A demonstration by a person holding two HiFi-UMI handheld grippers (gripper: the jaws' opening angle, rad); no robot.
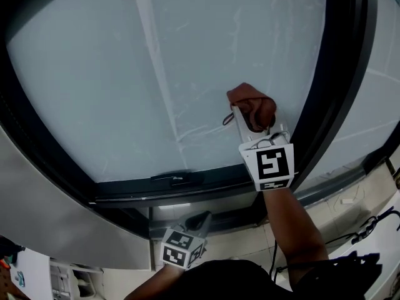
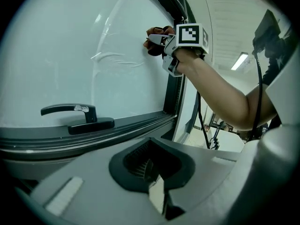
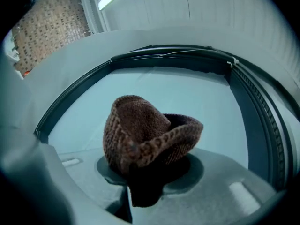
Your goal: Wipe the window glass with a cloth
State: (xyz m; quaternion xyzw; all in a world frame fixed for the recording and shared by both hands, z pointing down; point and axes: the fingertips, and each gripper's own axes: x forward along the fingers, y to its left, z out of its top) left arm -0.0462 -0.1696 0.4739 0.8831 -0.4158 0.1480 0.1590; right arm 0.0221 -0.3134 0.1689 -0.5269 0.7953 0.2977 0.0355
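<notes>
While the left gripper (image 1: 199,222) hangs low beneath the window frame (image 1: 187,195) with its jaws closed on nothing, the right gripper (image 1: 255,129) clamps a brown cloth (image 1: 251,104), bunched against the window glass (image 1: 112,74) near the frame's right side, up and right of the handle (image 1: 178,179).

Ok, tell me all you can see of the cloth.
The cloth is brown with a coarse, looped weave, bunched into a folded wad. The tongs of the right gripper are shut on its lower part, and its top bulges free. It seems to press the window glass, near the dark right frame.
</notes>
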